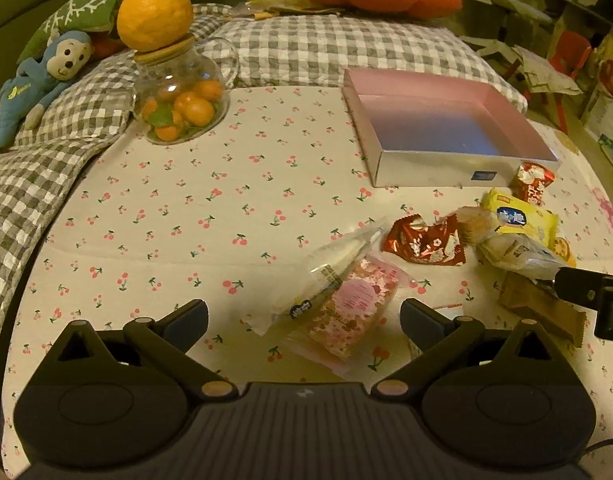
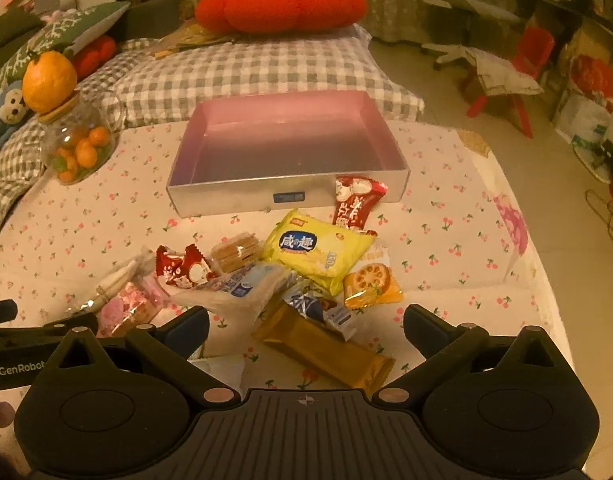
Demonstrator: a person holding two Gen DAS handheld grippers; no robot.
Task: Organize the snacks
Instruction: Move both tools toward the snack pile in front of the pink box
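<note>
Left gripper (image 2: 2,320) side: "GenRobot" is printed in pale letters.
Yellow packet (image 2: 316,250): "咸趣" is shown on a blue oval.
Other wrappers: print cannot be read.

- Left gripper (image 1: 304,318): jaws spread wide; a pink speckled cake in clear wrap (image 1: 352,306) lies between them, a clear-wrapped white pastry (image 1: 338,258) across its far end.
- Ahead-left of the left gripper: open cherry-print cloth (image 1: 210,208), bare as far as the round glass jar of small oranges (image 1: 180,98).
- Ahead-right: shallow silver box with pink inside (image 1: 446,128), interior unoccupied, open from above.
- Right gripper (image 2: 306,326): jaws wide; a gold foil bar (image 2: 330,354) lies between them.
- Beyond it, a yellow biscuit packet (image 2: 318,250) and a red wrapper (image 2: 356,198) crowd the box's near wall.
- Right of the pile: bare cloth.
</note>
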